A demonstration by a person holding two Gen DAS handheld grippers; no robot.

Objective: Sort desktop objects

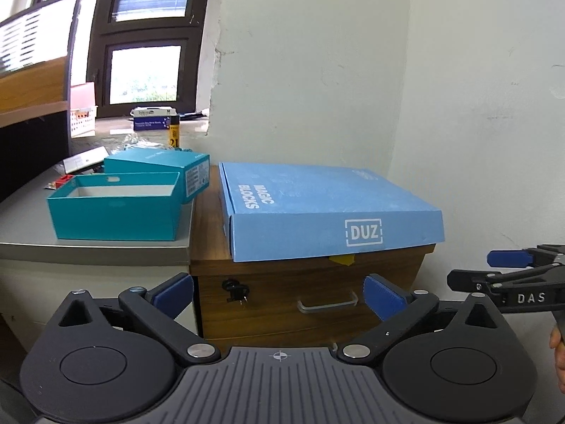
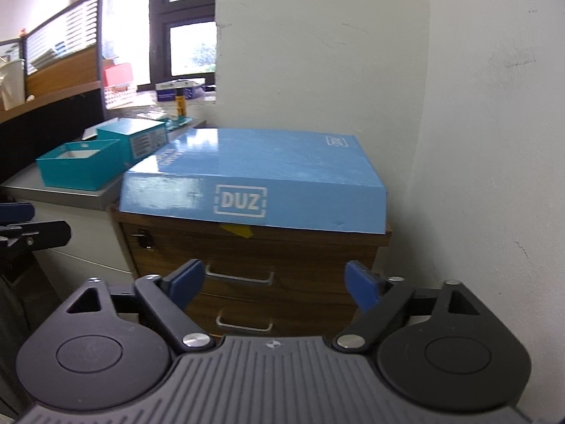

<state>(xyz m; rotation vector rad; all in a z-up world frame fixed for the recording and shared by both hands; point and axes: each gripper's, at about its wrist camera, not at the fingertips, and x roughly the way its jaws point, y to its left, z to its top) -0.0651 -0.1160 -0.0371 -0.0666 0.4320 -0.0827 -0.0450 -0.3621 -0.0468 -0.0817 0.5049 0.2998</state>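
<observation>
With both hand-held grippers, left (image 1: 279, 295) and right (image 2: 273, 284), spread and empty, I would approach the blue box (image 1: 317, 208) on the wooden drawer cabinet (image 1: 303, 293) level, gripping its near edge squarely.

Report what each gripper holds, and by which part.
Nothing is held. The left gripper and the right gripper are both open, short of the blue box.
</observation>
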